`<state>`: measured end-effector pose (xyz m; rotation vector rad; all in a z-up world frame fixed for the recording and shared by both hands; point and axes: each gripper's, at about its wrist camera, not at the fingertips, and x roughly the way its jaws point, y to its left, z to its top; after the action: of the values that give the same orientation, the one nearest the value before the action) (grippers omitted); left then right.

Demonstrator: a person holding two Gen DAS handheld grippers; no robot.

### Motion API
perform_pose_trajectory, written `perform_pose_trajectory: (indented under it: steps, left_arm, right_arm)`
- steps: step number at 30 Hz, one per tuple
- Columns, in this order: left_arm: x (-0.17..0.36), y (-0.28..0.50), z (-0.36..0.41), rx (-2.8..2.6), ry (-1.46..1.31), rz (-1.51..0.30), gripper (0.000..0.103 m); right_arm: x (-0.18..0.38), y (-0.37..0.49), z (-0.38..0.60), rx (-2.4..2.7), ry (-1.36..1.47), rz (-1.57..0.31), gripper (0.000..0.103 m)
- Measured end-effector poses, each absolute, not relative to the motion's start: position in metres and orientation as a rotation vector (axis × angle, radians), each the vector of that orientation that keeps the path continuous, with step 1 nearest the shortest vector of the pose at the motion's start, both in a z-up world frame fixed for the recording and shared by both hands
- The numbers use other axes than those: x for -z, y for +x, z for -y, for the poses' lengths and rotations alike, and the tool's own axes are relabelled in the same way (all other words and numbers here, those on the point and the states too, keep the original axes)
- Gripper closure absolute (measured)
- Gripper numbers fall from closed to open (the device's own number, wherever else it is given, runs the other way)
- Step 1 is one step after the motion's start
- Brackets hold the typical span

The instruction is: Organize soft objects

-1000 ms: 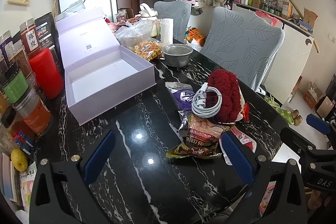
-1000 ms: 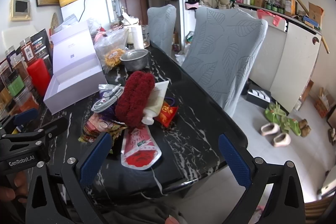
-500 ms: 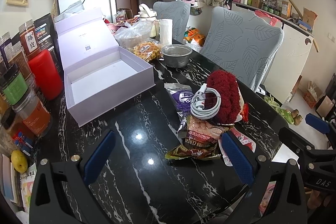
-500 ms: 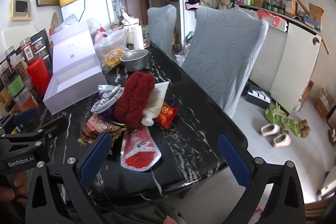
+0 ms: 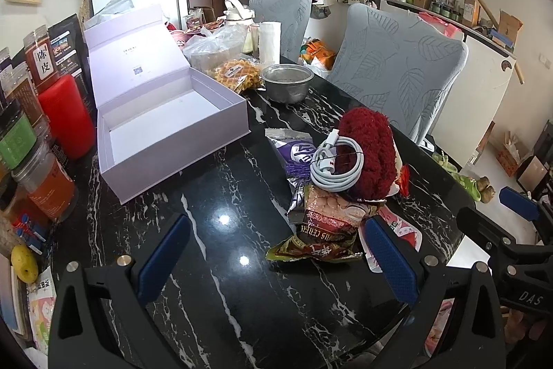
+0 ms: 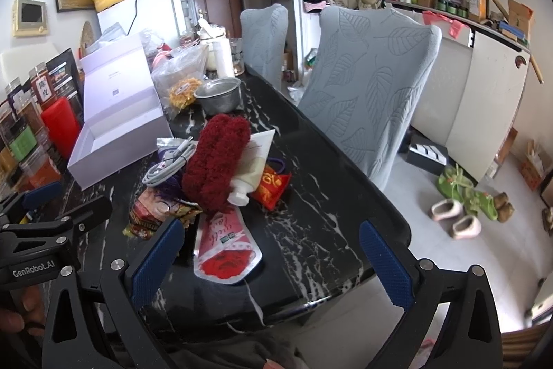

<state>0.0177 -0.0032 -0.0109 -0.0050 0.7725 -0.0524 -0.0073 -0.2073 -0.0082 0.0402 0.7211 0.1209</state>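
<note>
Both hand-held grippers, left [image 5: 276,260] and right [image 6: 273,260], we hold released above the surface [image 5: 214,196], near the red fuzzy roll [image 5: 371,154] pile.

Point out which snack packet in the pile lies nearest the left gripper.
The red cereal packet, at the pile's near edge beside the left gripper; the purple packet lies farther back.

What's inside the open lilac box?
Nothing visible: the open lilac cardboard box shows a bare white floor in the left wrist view. Its near wall hides a strip of floor behind it.
</note>
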Motion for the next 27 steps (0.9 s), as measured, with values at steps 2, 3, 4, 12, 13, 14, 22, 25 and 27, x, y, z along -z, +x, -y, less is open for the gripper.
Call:
perform_pose_trajectory:
  steps: [2, 3, 4, 12, 13, 14, 22, 25, 27]
  left_arm:
    - [0.013, 0.020, 0.003, 0.060, -0.013, -0.779, 0.000]
    - [0.015, 0.021, 0.003, 0.063, -0.014, -0.782, 0.000]
    - [0.017, 0.022, 0.004, 0.068, -0.015, -0.788, 0.000]
    - [0.039, 0.035, 0.008, 0.117, -0.028, -0.853, 0.000]
    - [0.041, 0.037, 0.009, 0.124, -0.030, -0.859, 0.000]
    - [0.042, 0.039, 0.010, 0.131, -0.030, -0.863, 0.000]
    - [0.057, 0.054, 0.021, 0.180, -0.036, -0.898, 0.000]
    - [0.064, 0.061, 0.024, 0.197, -0.037, -0.922, 0.000]
    - [0.069, 0.064, 0.028, 0.208, -0.035, -0.930, 0.001]
  right_arm:
    - [0.011, -0.006, 0.209, -0.125, 0.043, -0.725, 0.000]
    - [0.012, -0.005, 0.210, -0.128, 0.043, -0.726, 0.000]
    - [0.014, -0.004, 0.210, -0.130, 0.040, -0.727, 0.000]
    - [0.029, 0.002, 0.216, -0.138, 0.048, -0.749, 0.000]
    - [0.031, 0.003, 0.217, -0.139, 0.050, -0.754, 0.000]
    - [0.033, 0.005, 0.218, -0.141, 0.053, -0.759, 0.000]
    - [0.045, 0.016, 0.226, -0.137, 0.076, -0.795, 0.000]
    - [0.050, 0.020, 0.229, -0.131, 0.077, -0.813, 0.000]
    - [0.052, 0.022, 0.230, -0.124, 0.073, -0.823, 0.000]
